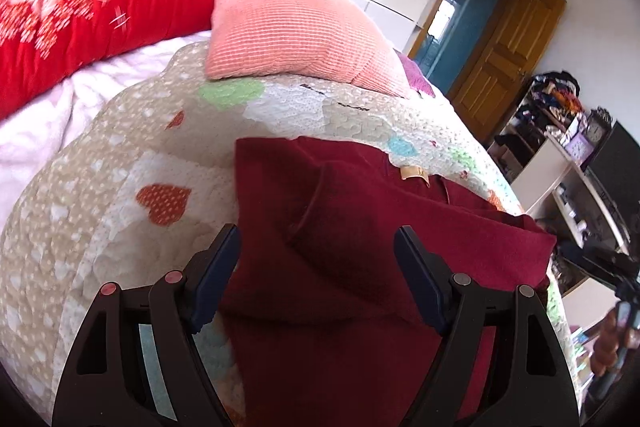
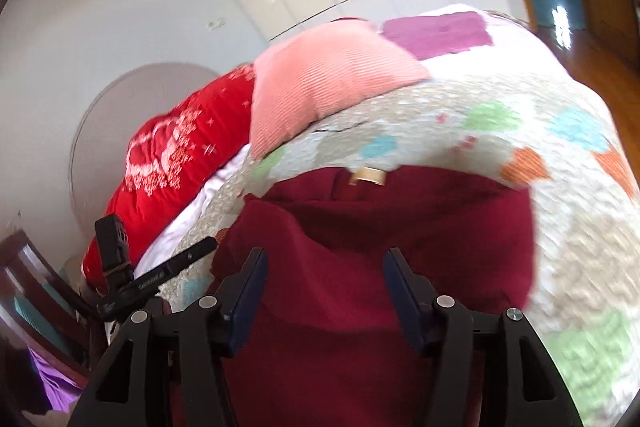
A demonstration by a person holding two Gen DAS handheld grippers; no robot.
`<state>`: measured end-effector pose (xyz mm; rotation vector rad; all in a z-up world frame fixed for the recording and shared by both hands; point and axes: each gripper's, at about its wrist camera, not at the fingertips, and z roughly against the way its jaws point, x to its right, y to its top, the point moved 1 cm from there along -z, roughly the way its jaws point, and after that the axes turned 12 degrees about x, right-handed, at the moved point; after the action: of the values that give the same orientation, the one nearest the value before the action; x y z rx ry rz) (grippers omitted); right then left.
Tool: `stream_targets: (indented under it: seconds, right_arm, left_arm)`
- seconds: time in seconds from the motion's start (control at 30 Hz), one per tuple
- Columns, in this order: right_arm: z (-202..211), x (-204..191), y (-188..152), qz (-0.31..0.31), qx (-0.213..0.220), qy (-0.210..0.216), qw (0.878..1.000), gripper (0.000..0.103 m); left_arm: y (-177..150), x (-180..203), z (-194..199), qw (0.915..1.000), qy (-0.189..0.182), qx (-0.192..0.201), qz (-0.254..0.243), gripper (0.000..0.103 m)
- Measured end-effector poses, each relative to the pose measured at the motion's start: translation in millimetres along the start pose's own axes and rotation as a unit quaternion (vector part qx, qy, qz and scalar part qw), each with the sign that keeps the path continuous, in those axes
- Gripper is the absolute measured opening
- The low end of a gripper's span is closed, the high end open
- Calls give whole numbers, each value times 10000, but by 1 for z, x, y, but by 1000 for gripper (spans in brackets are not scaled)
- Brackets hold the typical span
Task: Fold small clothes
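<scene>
Right now a dark red garment (image 1: 352,259) lies partly folded on the heart-patterned quilt (image 1: 100,195), near the pink pillow (image 1: 296,27). Both the left gripper (image 1: 318,255) and right gripper (image 2: 325,277) hover over it, jaws apart, gripping nothing.

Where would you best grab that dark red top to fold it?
Probably the dark red top at its loose right-hand edge, coming in from the right: there the cloth lifts off the quilt in a fold, so one finger could slide beneath.
</scene>
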<state>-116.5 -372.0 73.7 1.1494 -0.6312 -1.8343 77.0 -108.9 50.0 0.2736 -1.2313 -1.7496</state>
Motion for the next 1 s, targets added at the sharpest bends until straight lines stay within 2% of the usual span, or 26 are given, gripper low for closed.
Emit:
stream_targets:
  seconds: [0.07,0.17,0.23,0.27,0.3,0.33,0.4,0.5,0.57,0.63,0.77,0.87,0.97,1.0]
  right_arm:
    - [15,18,-5,-211,48,-141,9997,58]
    - [36,42,-12,-563,107,-270,9980,58]
    - [45,54,-16,-798,160,-271,9963,58]
    - [50,62,-19,-903,134,-269,9955,58]
    - [51,66,-21,-953,105,-275,9950,58]
    - [52,68,-21,-947,104,-289,9950,58]
    - [51,70,-19,-860,118,-410,9954,58]
    - [48,72,-14,-728,218,-539,9957,58]
    - [42,71,-10,-526,236,-777,9953,58]
    - [35,68,-10,-349,190,-880,9953,58]
    - [20,42,-20,231,-84,-692,9973,58]
    - [3,20,-34,1042,-340,-723,9913,58]
    - [-20,15,-39,2048,-230,-1435,9680,58]
    - [-27,19,-39,2215,-279,-1645,9608,52]
  left_arm:
    - [6,11,-13,9996,61,-77,-280,79]
    - [10,21,-42,9973,219,-516,-483,78]
    - [6,25,-58,9945,242,-854,-553,62]
    - [3,28,-64,9924,349,-984,-656,46]
    - [1,31,-64,9904,487,-1026,-795,26]
    - [2,33,-62,9903,474,-1025,-815,17]
    - [11,40,-49,9928,332,-903,-713,13]
    - [43,54,-15,9960,283,-348,-775,12]
    - [69,58,10,9966,350,36,-745,12]
    - [88,56,24,9973,357,191,-610,12]
    - [97,56,30,9974,370,115,-608,11]
    - [86,58,23,9971,403,-40,-640,12]
    - [73,59,14,9976,398,-184,-542,11]
    - [70,59,12,9975,430,-193,-530,11]
